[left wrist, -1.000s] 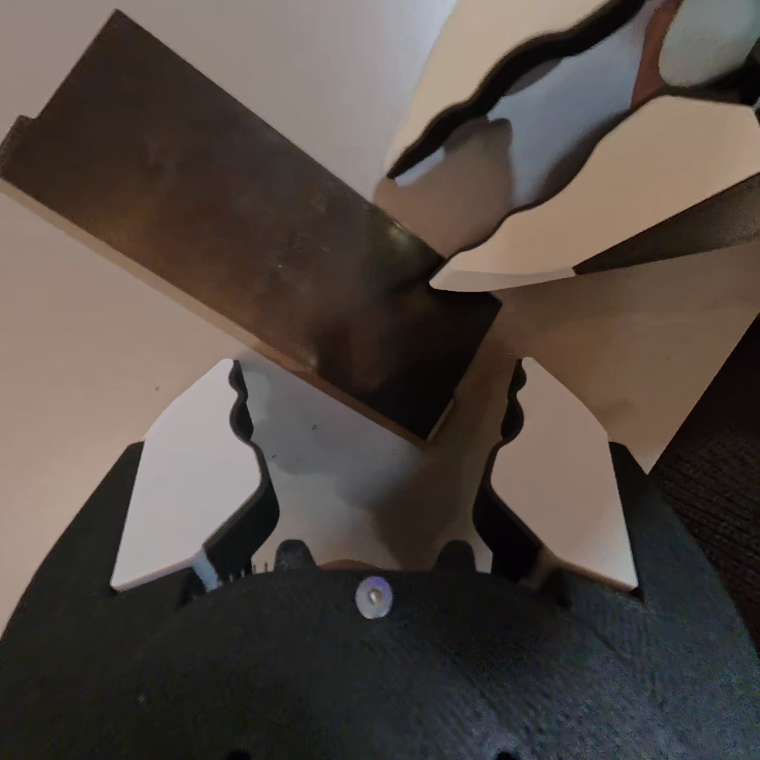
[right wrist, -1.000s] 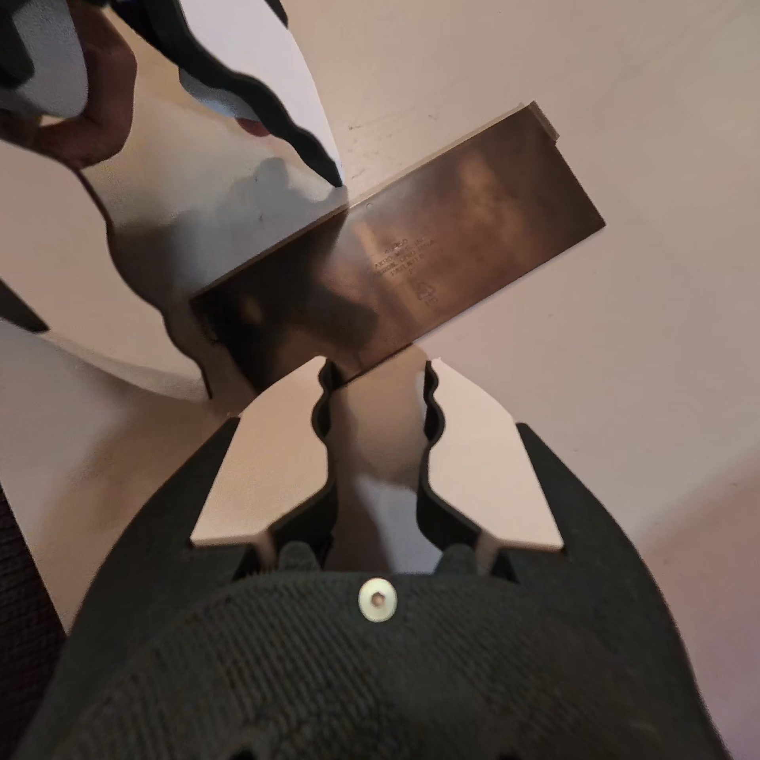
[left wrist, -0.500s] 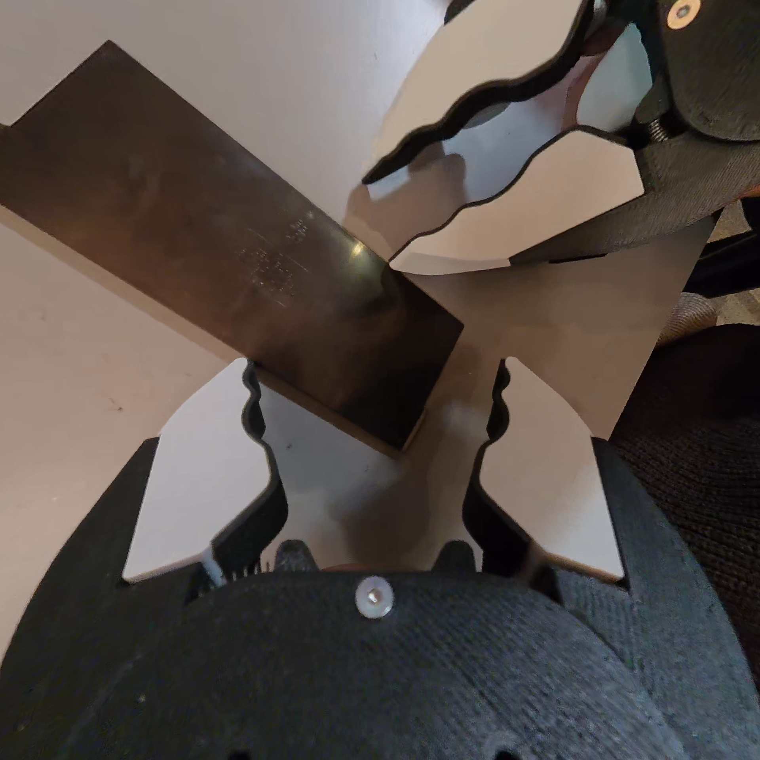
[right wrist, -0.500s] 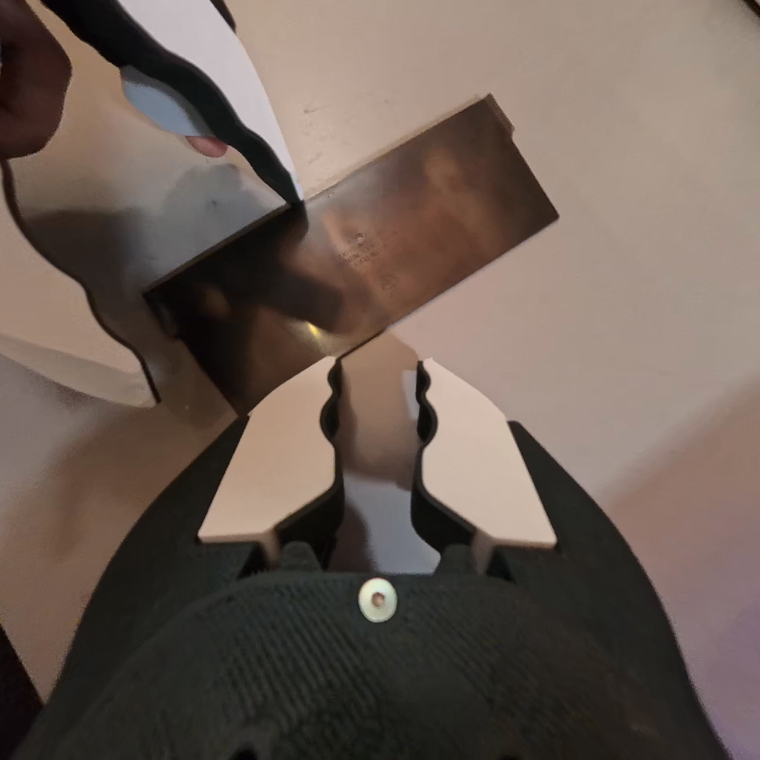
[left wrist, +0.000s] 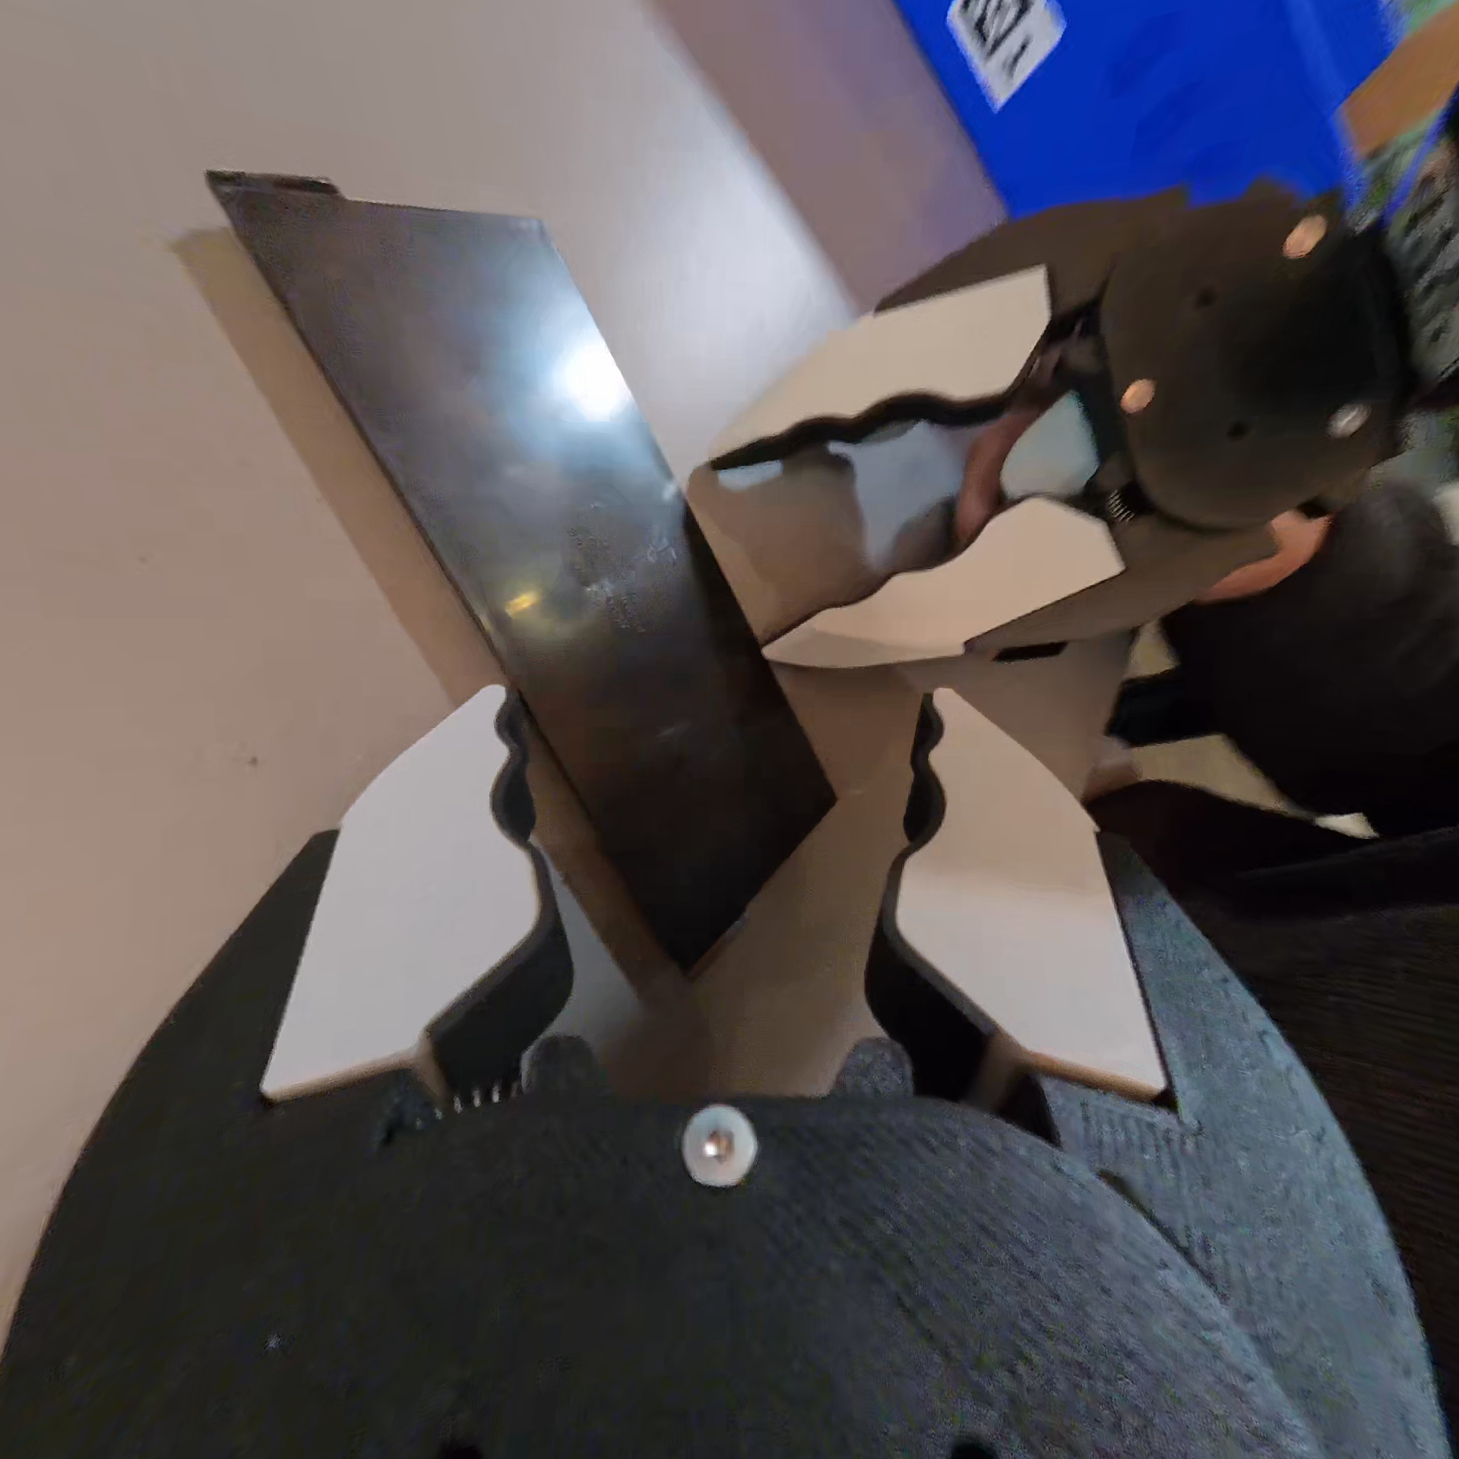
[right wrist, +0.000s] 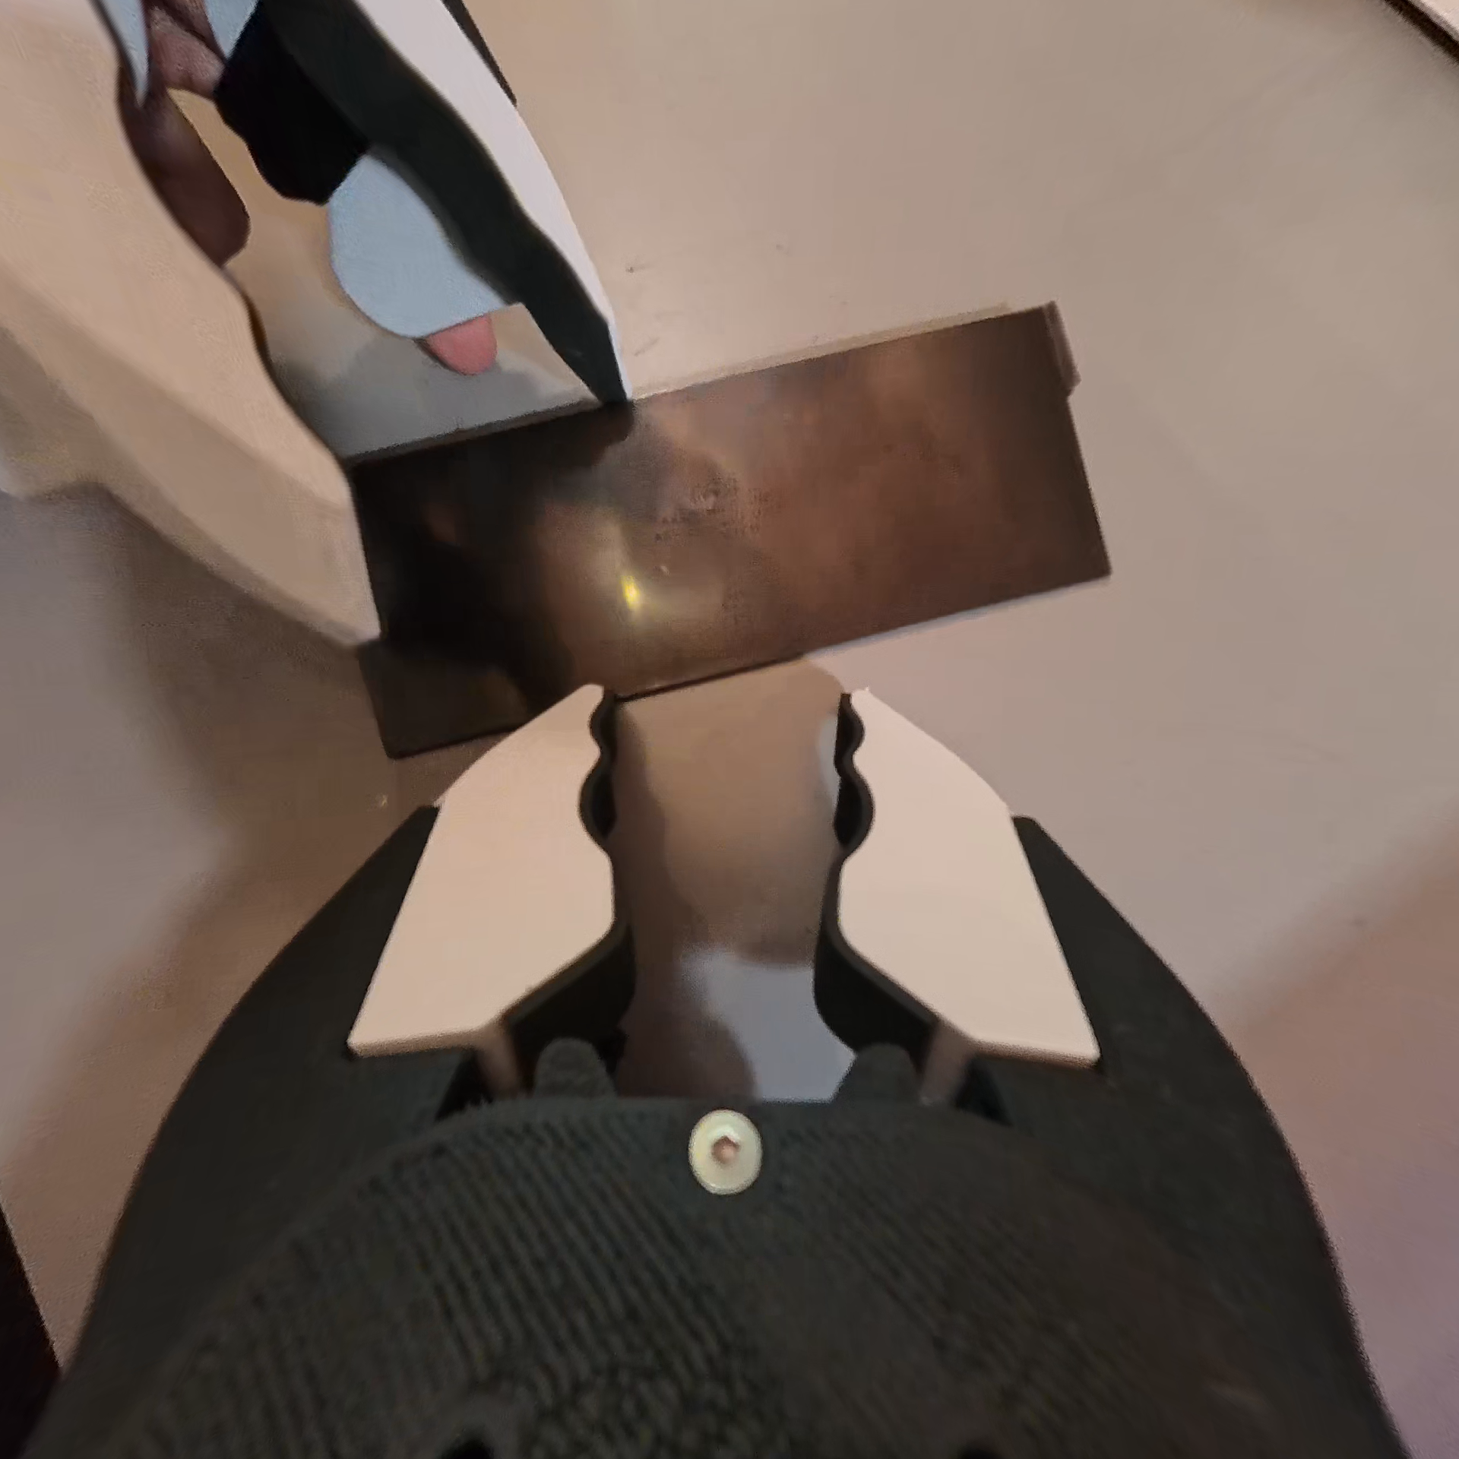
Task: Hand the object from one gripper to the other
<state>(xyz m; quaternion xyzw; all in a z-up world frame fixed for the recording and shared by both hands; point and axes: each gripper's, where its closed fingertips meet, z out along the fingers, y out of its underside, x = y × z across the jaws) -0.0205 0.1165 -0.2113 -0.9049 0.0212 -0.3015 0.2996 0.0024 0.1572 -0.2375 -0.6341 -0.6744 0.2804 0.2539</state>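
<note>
The object is a flat, glossy dark rectangular slab (left wrist: 537,513) lying on a beige table (left wrist: 158,553). My left gripper (left wrist: 714,710) is open, and the slab's near end sits between its fingers, against the left finger (left wrist: 410,884) and apart from the right one. My right gripper (right wrist: 726,699) is open and empty, with its left fingertip at the slab's (right wrist: 789,513) near long edge. In the left wrist view the right gripper (left wrist: 742,553) stands just right of the slab. In the right wrist view the left gripper (right wrist: 485,513) straddles the slab's left end.
A blue box (left wrist: 1145,103) with a white label stands at the back right. Dark fabric (left wrist: 1303,987) lies past the table's right edge. A person's fingers (left wrist: 979,474) show behind the right gripper. My right fingertips sit around 7 cm from my left ones.
My left gripper has turned and moved in, so the slab now runs nearly along its fingers and reaches deeper between them. The right gripper stays open at the slab's edge.
</note>
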